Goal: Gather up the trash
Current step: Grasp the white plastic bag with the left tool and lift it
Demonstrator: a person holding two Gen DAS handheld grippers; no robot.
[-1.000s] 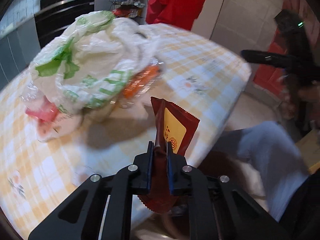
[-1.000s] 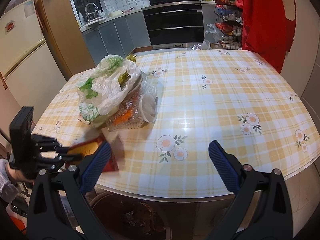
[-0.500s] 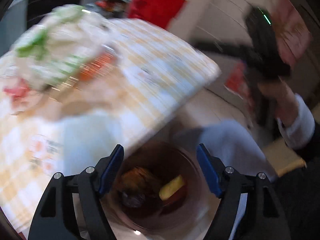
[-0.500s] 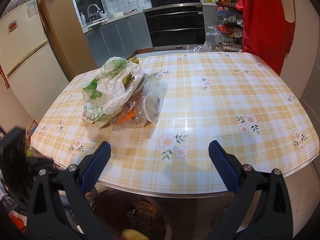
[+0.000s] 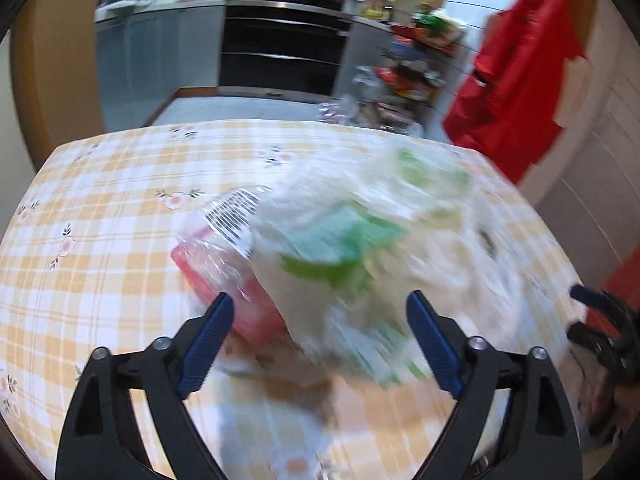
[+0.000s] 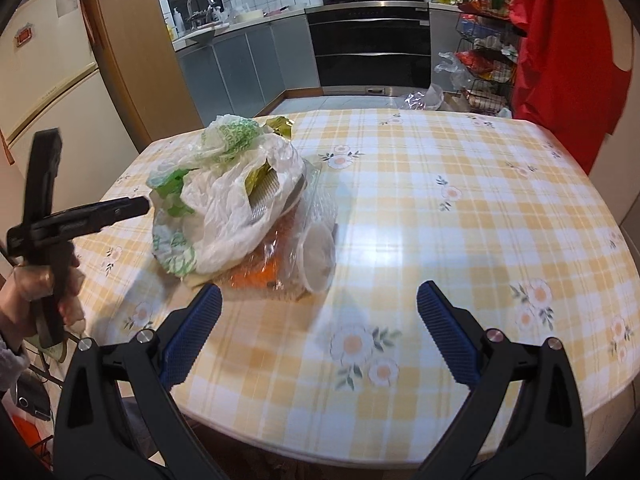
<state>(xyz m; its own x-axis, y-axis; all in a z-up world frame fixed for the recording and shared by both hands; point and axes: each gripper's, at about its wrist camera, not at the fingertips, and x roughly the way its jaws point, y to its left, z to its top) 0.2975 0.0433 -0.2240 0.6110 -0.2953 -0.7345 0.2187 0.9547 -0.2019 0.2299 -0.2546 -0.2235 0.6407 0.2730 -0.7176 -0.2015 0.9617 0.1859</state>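
1. The left tool point(image 5: 316, 344) is spread wide with nothing between its blue pads; its jaws have just been opening. It aims down at the near side of the trash pile, which looks like the approach for the next pick.
2. The trash pile sits on the left half of the checked surface point(image 6: 460, 220): a white plastic bag point(image 6: 240, 208) with green print lies on top, and a clear plastic container point(image 6: 296, 256) with something orange inside lies under it, tipped toward the near edge.
3. In the left wrist view the bag point(image 5: 360, 248) is blurred, with a pink-red item point(image 5: 248, 312) showing beneath a clear ribbed lid just beyond the left pad. The item is probably the nearest loose piece to take.
4. The right tool point(image 6: 318, 334) is also spread and empty, hovering over the near edge of the surface, just near of the container. It seems kept ready rather than committed.
5. The person's hand point(image 6: 36, 292) holds the left tool at the far left of the right wrist view, apart from the bag.
6. The right half of the surface carries no trash, so the remaining work lies in that one pile.
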